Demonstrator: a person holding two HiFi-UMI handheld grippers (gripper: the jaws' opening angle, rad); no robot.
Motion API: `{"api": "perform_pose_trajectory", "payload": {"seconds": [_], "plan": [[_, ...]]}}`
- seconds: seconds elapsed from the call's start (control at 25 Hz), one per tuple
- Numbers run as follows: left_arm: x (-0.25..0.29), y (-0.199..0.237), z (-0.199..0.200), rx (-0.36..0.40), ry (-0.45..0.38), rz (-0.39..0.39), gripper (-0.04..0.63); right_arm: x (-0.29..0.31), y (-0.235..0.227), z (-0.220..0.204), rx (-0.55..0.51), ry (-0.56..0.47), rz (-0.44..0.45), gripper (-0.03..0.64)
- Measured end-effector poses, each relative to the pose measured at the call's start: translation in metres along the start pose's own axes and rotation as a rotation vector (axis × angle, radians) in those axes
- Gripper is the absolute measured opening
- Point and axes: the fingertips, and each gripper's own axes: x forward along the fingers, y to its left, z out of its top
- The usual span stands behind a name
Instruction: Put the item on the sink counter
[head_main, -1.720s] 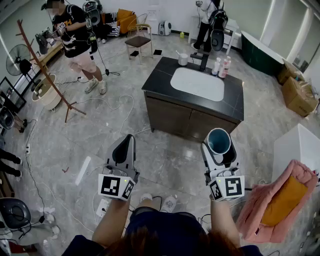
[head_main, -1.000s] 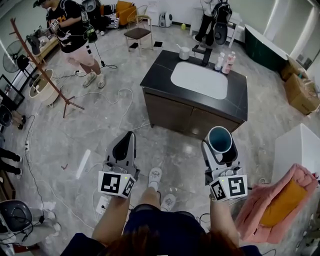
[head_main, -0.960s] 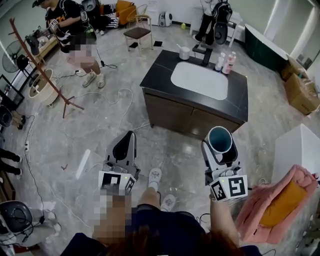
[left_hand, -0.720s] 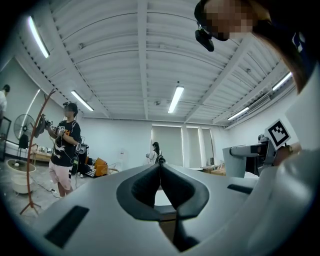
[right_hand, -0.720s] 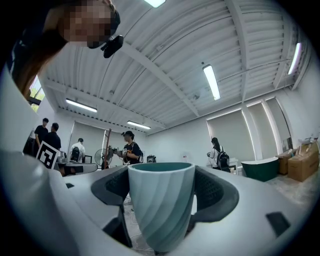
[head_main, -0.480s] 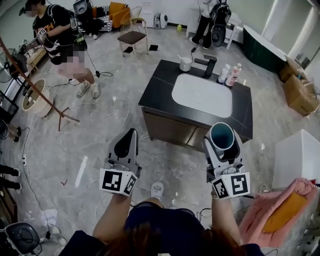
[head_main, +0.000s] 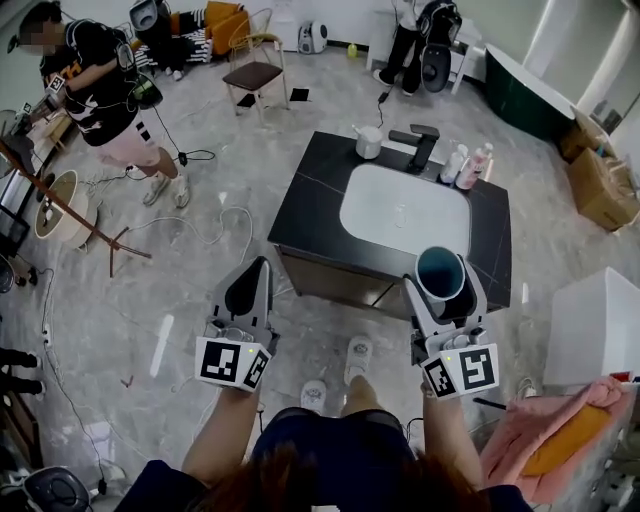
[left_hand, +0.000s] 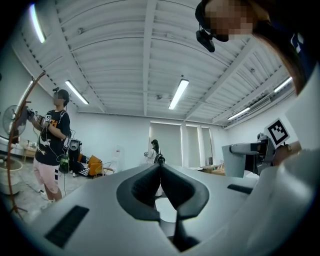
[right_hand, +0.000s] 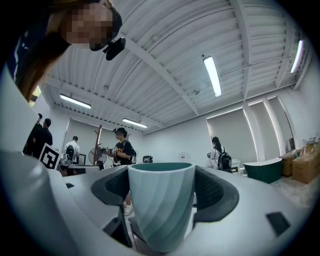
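My right gripper (head_main: 442, 285) is shut on a pale teal ribbed cup (head_main: 440, 273), held upright, mouth up. In the right gripper view the cup (right_hand: 162, 205) fills the space between the two dark pads (right_hand: 215, 192). It hovers over the near right edge of the dark sink counter (head_main: 306, 205), which holds a white basin (head_main: 404, 209). My left gripper (head_main: 246, 291) is shut with nothing in it, left of the counter's near corner and over the floor. Its jaws meet in the left gripper view (left_hand: 160, 167).
At the counter's back edge stand a black faucet (head_main: 420, 145), a white cup (head_main: 368, 142) and pink and white bottles (head_main: 468, 166). A person (head_main: 100, 95) stands far left by a coat rack (head_main: 60, 200). A white cabinet (head_main: 592, 330) and pink cloth (head_main: 545, 430) are right. Cables lie on the floor.
The sink counter has come closer as I walked toward it; the cup now hangs over its near right edge. Both grippers keep their pose and grip.
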Motion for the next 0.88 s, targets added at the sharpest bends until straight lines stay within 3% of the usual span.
{"api": "perform_pose_trajectory", "payload": {"seconds": [0.24,0.48,0.76,0.88], "plan": [[0.082,0.008,-0.003,0.015,-0.017,0.089,0.021,0.079,-0.057,0.002,0.001,-0.017,0.113,0.396],[0.135,0.008,-0.007,0.022,-0.022,0.150,0.021,0.134,-0.076,-0.008,-0.007,-0.003,0.266,0.396],[0.165,0.032,-0.041,-0.014,0.029,0.193,0.021,0.188,-0.056,-0.104,-0.033,0.118,0.380,0.397],[0.174,0.045,-0.058,-0.038,0.060,0.187,0.021,0.206,-0.037,-0.144,-0.044,0.122,0.415,0.397]]}}
